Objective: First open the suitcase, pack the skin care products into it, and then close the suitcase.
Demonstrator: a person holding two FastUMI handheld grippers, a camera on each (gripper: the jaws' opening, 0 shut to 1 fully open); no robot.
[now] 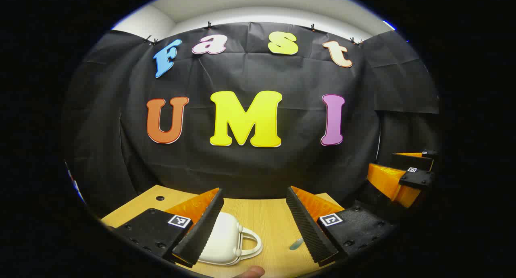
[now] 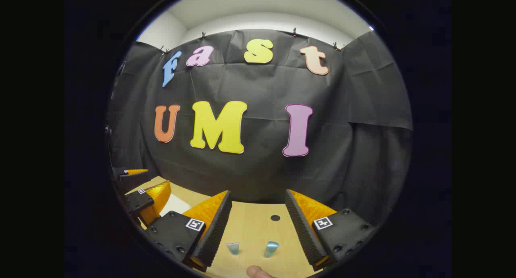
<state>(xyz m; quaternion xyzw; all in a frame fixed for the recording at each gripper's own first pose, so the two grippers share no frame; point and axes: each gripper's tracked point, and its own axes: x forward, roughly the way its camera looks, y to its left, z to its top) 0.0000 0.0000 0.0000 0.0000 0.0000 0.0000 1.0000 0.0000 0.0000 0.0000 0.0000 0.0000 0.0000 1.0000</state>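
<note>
White suitcase point(image 1: 223, 239) left view; blue tubes point(image 2: 272, 248) right

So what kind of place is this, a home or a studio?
Most likely a recording booth, not a home. A black cloth wall is clipped up behind a light wooden table, which carries staged props: a small white hard-shell suitcase and two small pale blue skin care items.

I see a table point(image 1: 266, 217) of pale wood with fine straight grain and a matt finish. The white suitcase point(image 1: 223, 239) looks like smooth, slightly glossy hard plastic. The two small tubes point(image 2: 272, 247) look like shiny translucent plastic. The booth's wall point(image 1: 258, 165) is matt, creased cloth.
</note>
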